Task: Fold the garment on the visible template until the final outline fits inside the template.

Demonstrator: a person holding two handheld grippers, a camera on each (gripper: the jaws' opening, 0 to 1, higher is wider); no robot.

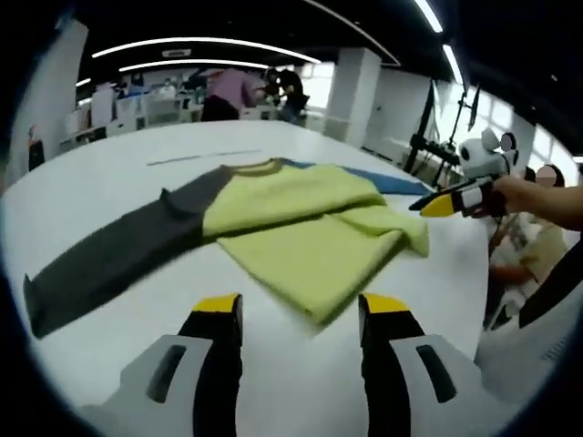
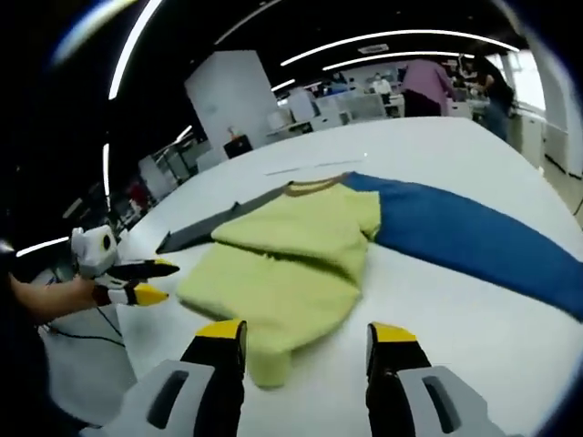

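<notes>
both my grippers, left (image 1: pixel 296 308) and right (image 2: pixel 305 337), are spread apart holding nothing. the shirt (image 1: pixel 301 228) looks soft and floppy, so i'd pinch the grey sleeve (image 1: pixel 109 259) at its cuff.

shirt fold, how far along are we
Partly done: the yellow-green body of the shirt is already doubled over itself on the white table. Nothing is in hand; the left gripper and right gripper are both open and off the cloth. Left to do: the grey sleeve and blue sleeve lie stretched out, unfolded.
</notes>
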